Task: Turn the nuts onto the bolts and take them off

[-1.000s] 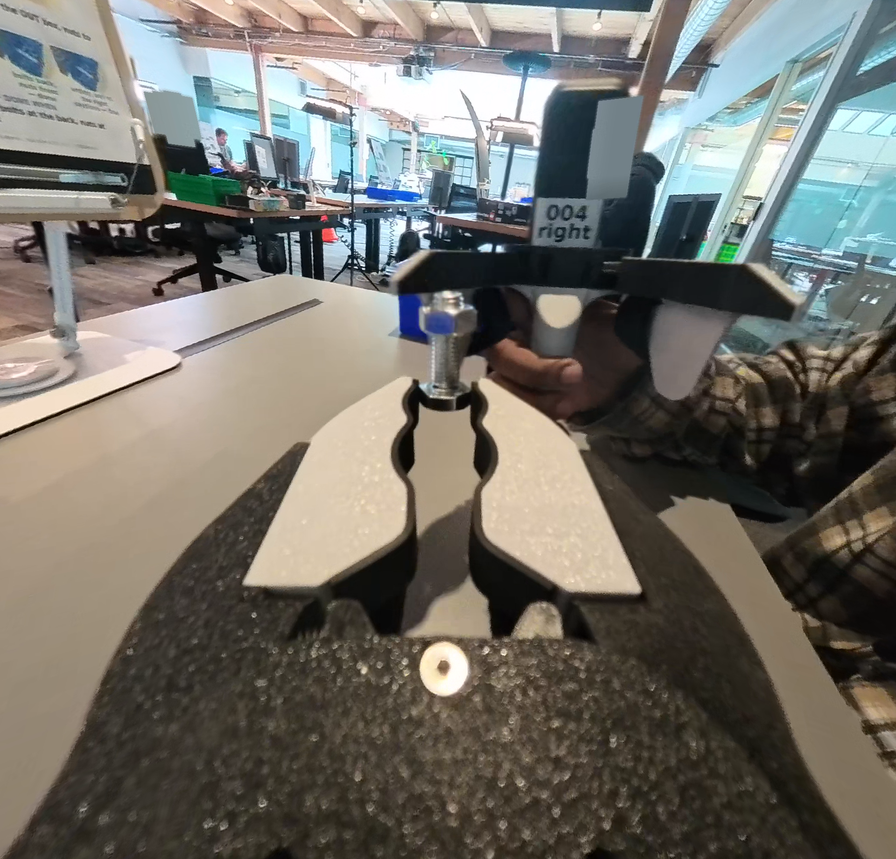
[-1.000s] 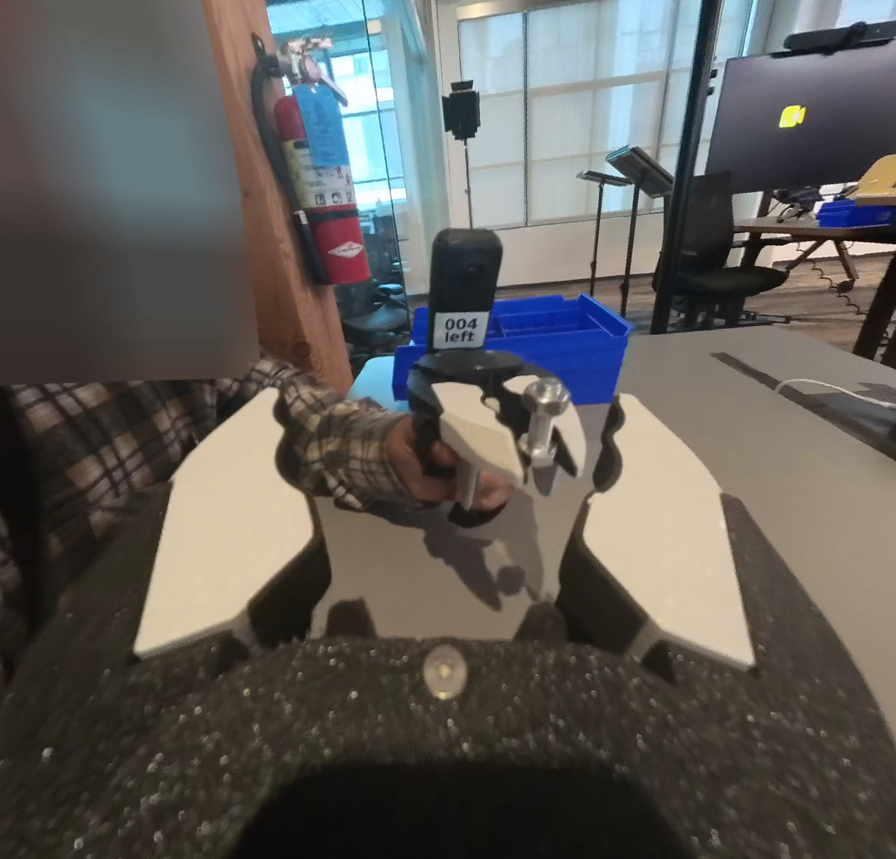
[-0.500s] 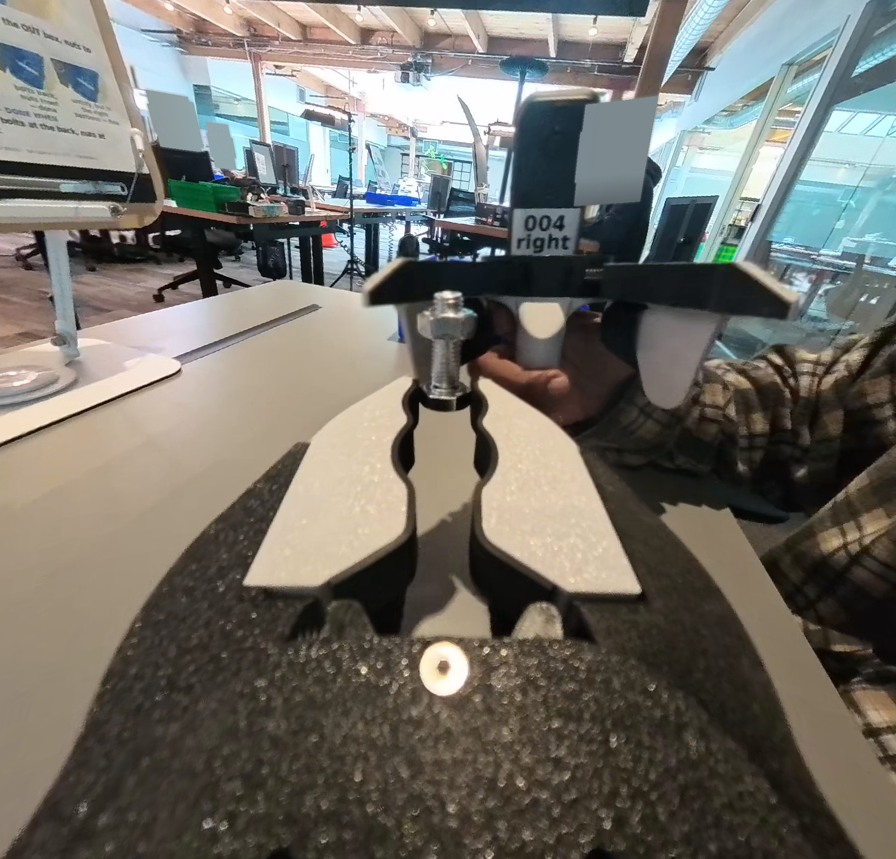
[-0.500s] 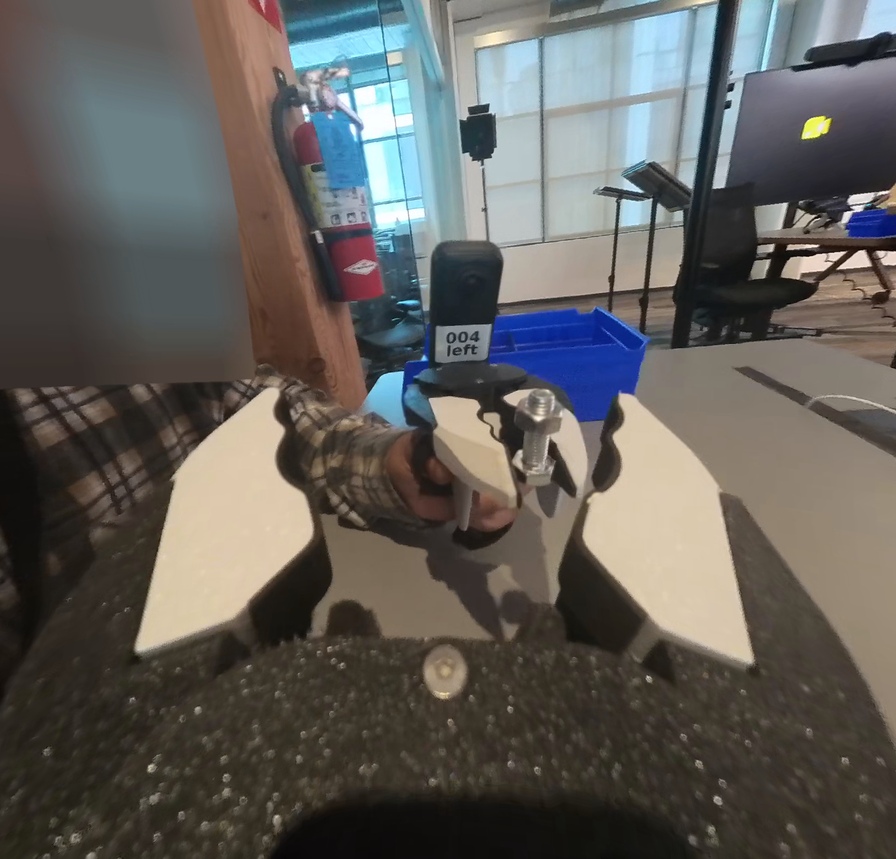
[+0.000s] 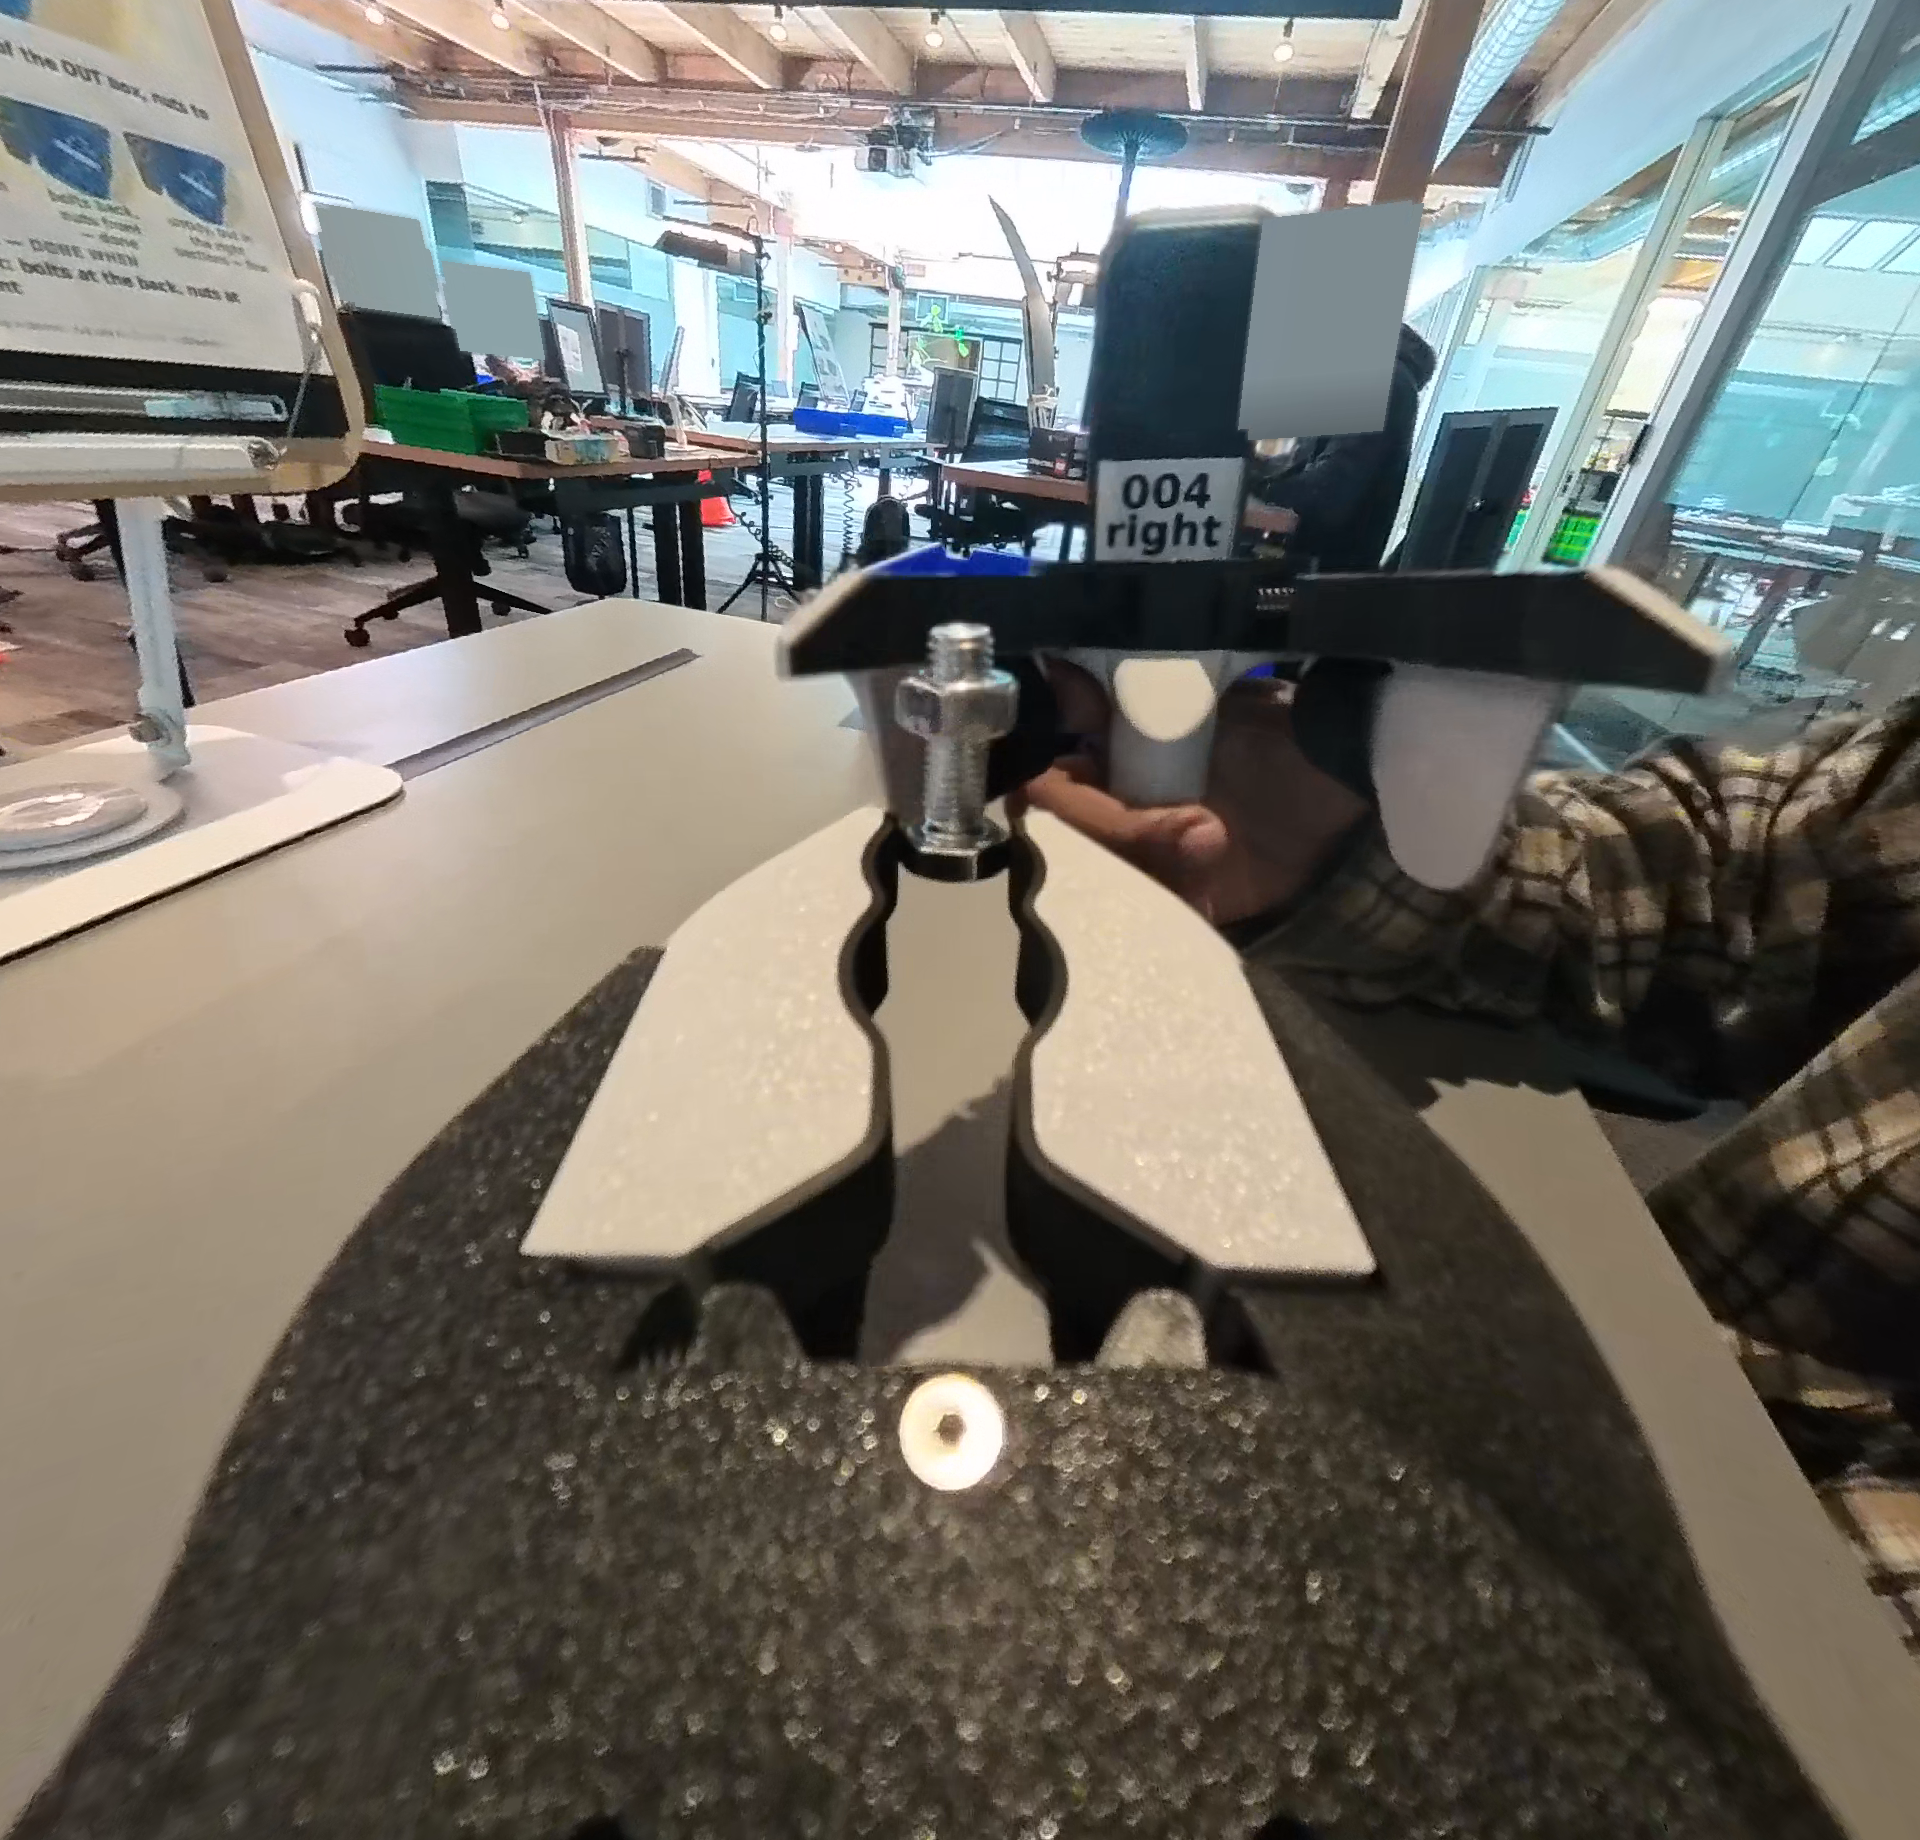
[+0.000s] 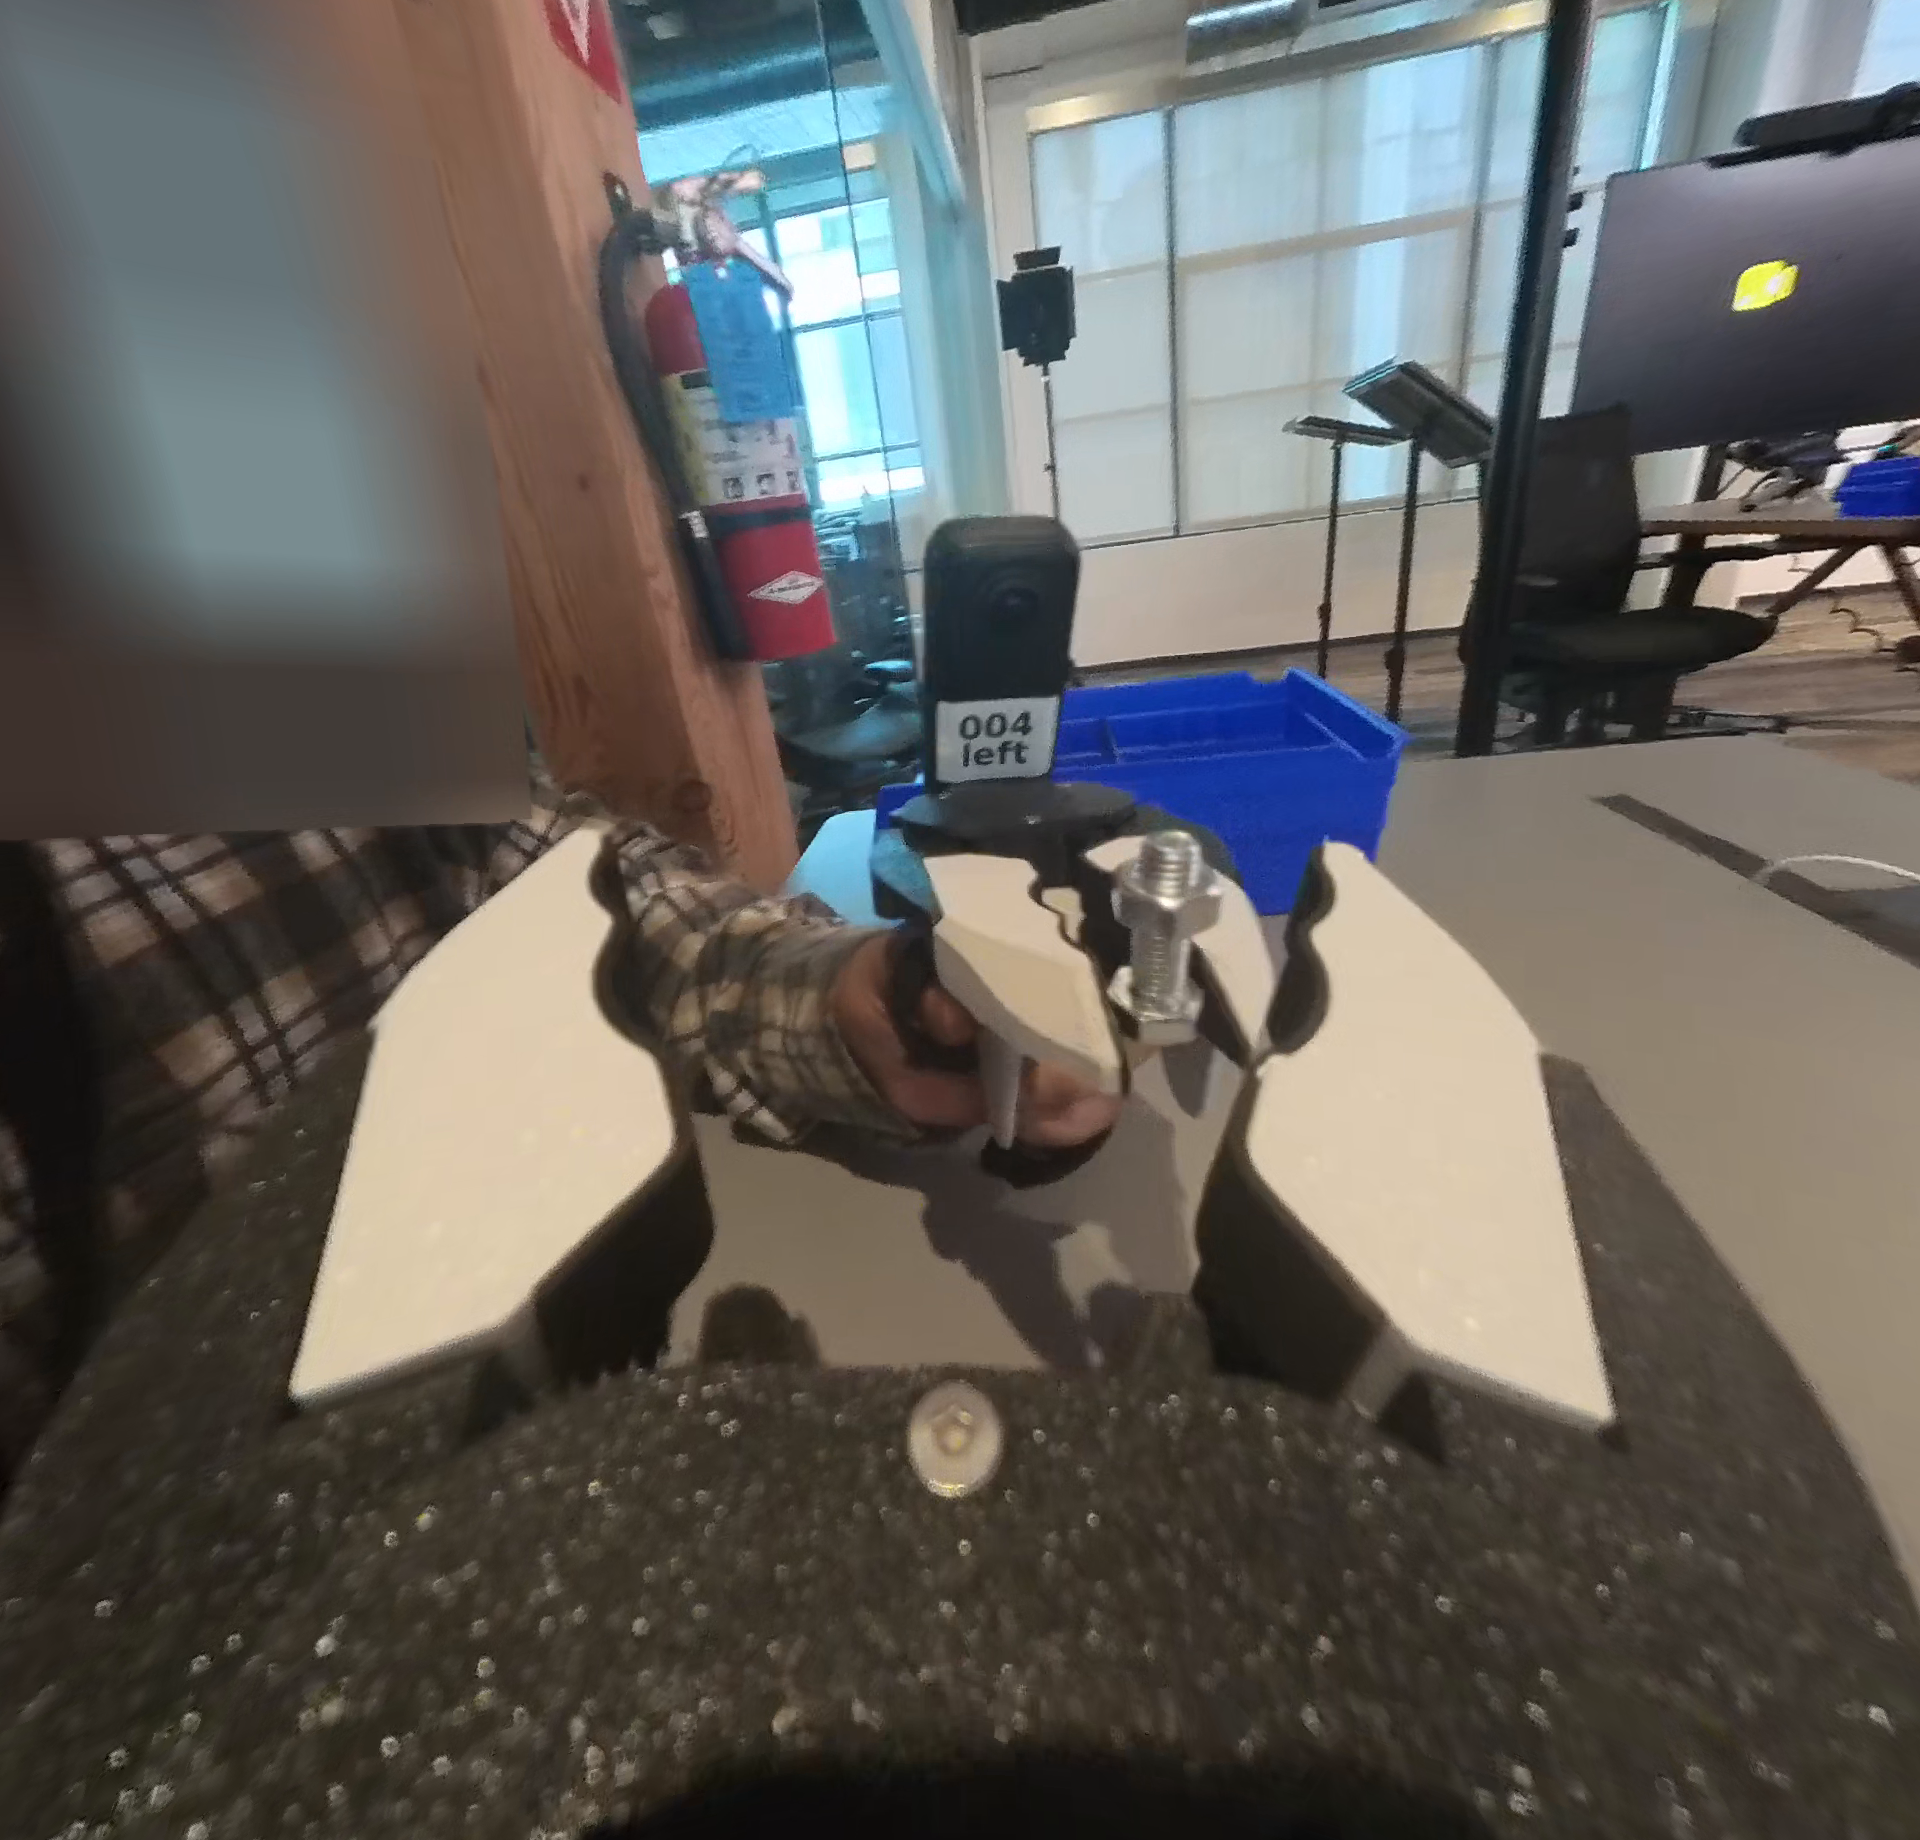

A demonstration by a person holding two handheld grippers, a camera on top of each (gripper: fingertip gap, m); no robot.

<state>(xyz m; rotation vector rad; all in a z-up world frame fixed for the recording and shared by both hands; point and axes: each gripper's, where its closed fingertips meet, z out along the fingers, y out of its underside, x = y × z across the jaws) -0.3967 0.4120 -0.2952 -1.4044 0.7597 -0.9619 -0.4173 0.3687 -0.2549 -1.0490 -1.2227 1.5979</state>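
Observation:
My left gripper [image 5: 948, 855] is shut on the hex head of a silver bolt [image 5: 951, 788] and holds it upright above the grey table [image 5: 312, 1011]. A silver nut [image 5: 956, 715] sits high on the thread, with the thread tip showing above it. My right gripper [image 6: 961, 881] is open wide and empty. It faces the left gripper [image 6: 1148, 1032]. In the right wrist view the bolt [image 6: 1155, 949] and nut [image 6: 1166, 897] stand between its fingertips, close to the right finger [image 6: 1455, 1115]. In the left wrist view the right gripper [image 5: 1257, 647] spreads behind the nut.
A blue bin [image 6: 1299, 762] stands on the table behind the left gripper. A document stand with a white base [image 5: 187, 803] is at the left. A person's plaid sleeves [image 5: 1662, 907] hold both grippers. A wooden post [image 6: 582, 543] carries a fire extinguisher. One gripper's finger ends stand about 5 centimeters off the other's.
The right gripper has moved closer around the nut and stayed open. The left gripper keeps the bolt still. More of the thread tip shows above the nut than before.

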